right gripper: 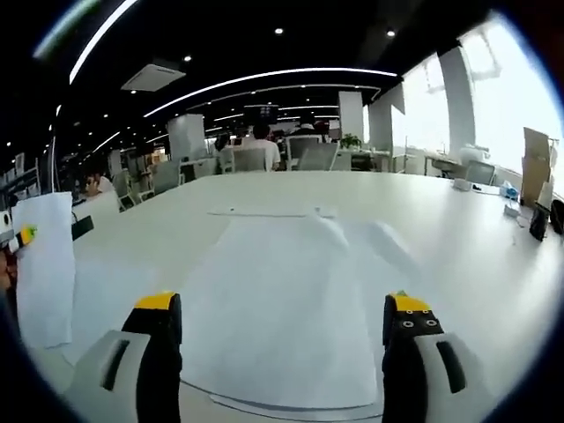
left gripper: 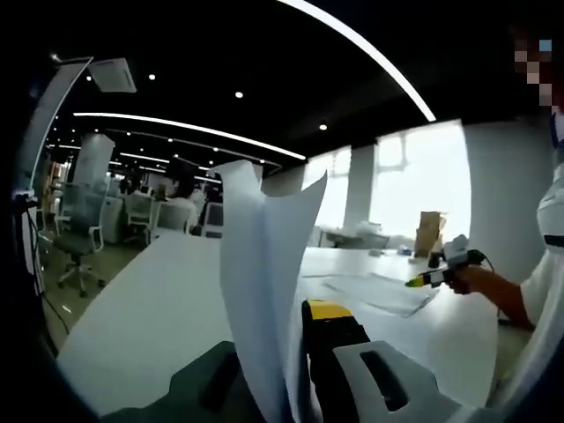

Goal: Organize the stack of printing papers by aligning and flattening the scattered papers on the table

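Left gripper [left gripper: 295, 352] pinching upright white paper sheets [left gripper: 264, 264]; right gripper [right gripper: 282, 330] spread, scattered white paper stack [right gripper: 291, 300] at 12 o'clock, long axis running away.

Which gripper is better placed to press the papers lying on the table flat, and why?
Right, probably. The right gripper hangs open directly over the papers on the table, its fingers straddling them. The left gripper is shut on an upright sheet, so it is occupied.

I'm seeing white papers [right gripper: 291, 300] lying overlapped and skewed on the table; other sheets [left gripper: 264, 291] are standing upright.
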Tool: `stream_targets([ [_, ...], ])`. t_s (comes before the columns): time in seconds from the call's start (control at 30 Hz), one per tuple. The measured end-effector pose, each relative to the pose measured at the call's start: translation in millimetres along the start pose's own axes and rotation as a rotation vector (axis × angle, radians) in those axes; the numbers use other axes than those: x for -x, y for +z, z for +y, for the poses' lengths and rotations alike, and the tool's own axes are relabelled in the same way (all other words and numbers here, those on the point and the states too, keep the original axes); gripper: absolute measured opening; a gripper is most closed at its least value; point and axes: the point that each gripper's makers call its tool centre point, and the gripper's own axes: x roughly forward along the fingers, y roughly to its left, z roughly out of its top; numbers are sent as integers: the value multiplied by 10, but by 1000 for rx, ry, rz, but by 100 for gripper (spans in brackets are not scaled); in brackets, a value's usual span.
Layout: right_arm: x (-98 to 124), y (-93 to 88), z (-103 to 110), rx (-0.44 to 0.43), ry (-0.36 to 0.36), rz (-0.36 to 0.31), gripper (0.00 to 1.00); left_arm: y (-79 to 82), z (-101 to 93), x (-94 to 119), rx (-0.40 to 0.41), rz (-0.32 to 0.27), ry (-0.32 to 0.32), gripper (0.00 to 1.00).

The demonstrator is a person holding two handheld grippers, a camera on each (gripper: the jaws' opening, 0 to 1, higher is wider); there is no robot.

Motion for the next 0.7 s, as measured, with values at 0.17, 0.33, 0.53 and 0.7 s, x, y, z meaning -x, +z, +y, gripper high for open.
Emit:
stream_targets([
  [0.17,-37,-21,9,11,4,7,90,8,9,-4,-3,-1,4,6],
  [0.33,-92,-108,-34,5,-6,34,89,25,10,4,-9,0,6,6],
  [0.53,-151,-161,-54,0,-20,50,90,51,6,33,-9,-13,15,6],
  [0.7,-218,-172,-48,8,-18,50,89,29,-19,28,-13,-5,12,6],
])
